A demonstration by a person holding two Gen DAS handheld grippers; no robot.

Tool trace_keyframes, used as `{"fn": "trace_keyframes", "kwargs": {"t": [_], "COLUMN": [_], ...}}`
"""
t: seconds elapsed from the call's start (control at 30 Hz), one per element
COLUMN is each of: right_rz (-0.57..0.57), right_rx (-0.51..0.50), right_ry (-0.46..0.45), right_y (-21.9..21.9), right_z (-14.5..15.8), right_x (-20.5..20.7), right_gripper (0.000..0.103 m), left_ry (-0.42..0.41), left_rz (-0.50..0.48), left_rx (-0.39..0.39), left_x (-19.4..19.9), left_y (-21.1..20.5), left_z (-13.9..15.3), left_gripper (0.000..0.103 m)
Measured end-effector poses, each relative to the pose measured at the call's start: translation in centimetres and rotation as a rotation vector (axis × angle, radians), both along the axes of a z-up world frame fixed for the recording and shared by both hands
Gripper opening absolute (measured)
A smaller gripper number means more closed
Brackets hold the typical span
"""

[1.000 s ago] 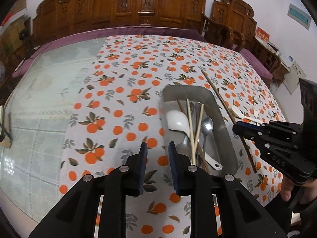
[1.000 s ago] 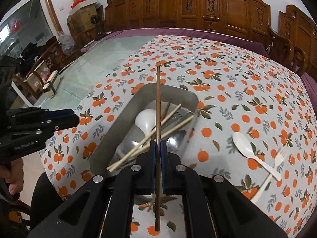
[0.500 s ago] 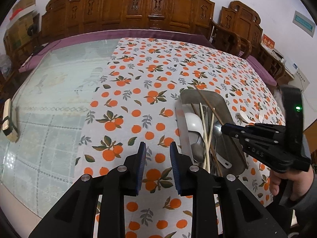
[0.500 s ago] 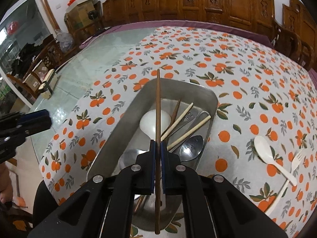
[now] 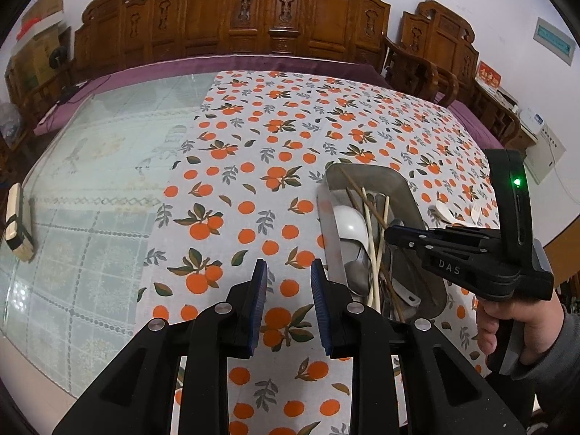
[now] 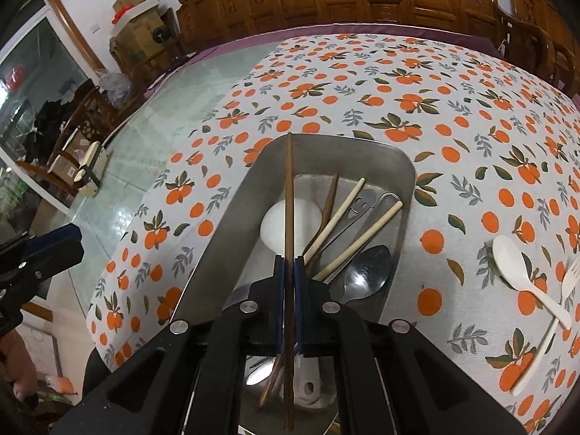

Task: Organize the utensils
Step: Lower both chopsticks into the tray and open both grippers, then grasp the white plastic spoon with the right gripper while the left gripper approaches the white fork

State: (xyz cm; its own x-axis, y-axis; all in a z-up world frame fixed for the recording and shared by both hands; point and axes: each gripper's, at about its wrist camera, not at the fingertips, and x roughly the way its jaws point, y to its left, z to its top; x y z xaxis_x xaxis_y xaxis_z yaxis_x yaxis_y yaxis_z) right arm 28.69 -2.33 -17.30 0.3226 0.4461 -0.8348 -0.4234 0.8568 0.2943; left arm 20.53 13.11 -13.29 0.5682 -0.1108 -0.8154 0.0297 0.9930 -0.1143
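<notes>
A long table [image 5: 108,188] fills the room before you, its far side lined with carved wooden chairs [image 5: 275,11], its right half under a cloth printed with oranges [image 5: 275,137], its left half bare green glass. On the cloth sits a metal tray [image 6: 224,224], already loaded: a white ladle [image 6: 275,221], a steel spoon [image 6: 366,268], a pair of pale chopsticks [image 6: 348,203] crossing it at a slant, a dark wooden chopstick [image 6: 328,203] beside them, and a steel fork whose handle shows a smiling cut-out.

Your right gripper [image 6: 289,264] hangs directly over the tray, a dark brown chopstick [image 6: 288,188] running between its blue pads and reaching forward to the tray's far rim. The jaws are opening at this moment, with the chopstick between them; thin slivers of space show on either side of the stick, so the grip appears loose rather than tight. In the left-wrist view the same gripper [image 5: 393,233] points in over the tray from the right, a green light glowing on its handle and your hand [image 5: 522,326] wrapped around the grip.

Your left gripper [image 5: 289,282] hovers over the cloth just left of the tray, its fingers parted with nothing between them.

On the cloth to the right of the tray, well apart from it, lie a white plastic spoon [image 6: 514,264] and a white plastic fork [image 6: 554,322], touching each other.
</notes>
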Motion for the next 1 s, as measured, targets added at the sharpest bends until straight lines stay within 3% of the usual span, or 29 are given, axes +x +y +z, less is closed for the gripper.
{"fn": "trace_keyframes", "kwargs": {"t": [0.33, 0.6, 0.77, 0.8, 0.83, 0.87, 1.0], "right_rz": [0.029, 0.034, 0.008, 0.002, -0.006, -0.014, -0.044], "right_rx": [-0.013, -0.056, -0.077, -0.079, -0.084, -0.087, -0.106], "right_ry": [-0.091, -0.18, -0.192, -0.19, -0.189, -0.189, -0.183], "right_y": [-2.1, -7.2, -11.1, -11.9, -12.6, -13.4, -16.5], "right_z": [2.5, 5.1, 5.4, 5.3, 5.2, 5.1, 4.5], "right_x": [-1.3, -3.5, -4.4, -4.5, -4.6, -4.7, -4.7], "right_gripper": [0.009, 0.009, 0.009, 0.009, 0.011, 0.02, 0.032], "left_ry": [-0.012, -0.027, -0.03, -0.034, -0.036, -0.037, -0.039], "left_rz": [-0.015, -0.039, -0.05, -0.052, -0.053, -0.054, -0.057], "left_rx": [0.0, -0.002, -0.001, -0.004, -0.005, -0.005, -0.013], "left_x": [-0.1, 0.2, 0.5, 0.7, 0.7, 0.8, 1.3], "left_y": [-1.3, -3.4, -4.7, -5.1, -5.3, -5.6, -6.7], "left_z": [0.6, 1.1, 1.1, 1.1, 1.1, 1.1, 0.8], "left_gripper": [0.024, 0.032, 0.048, 0.056, 0.061, 0.068, 0.072]}}
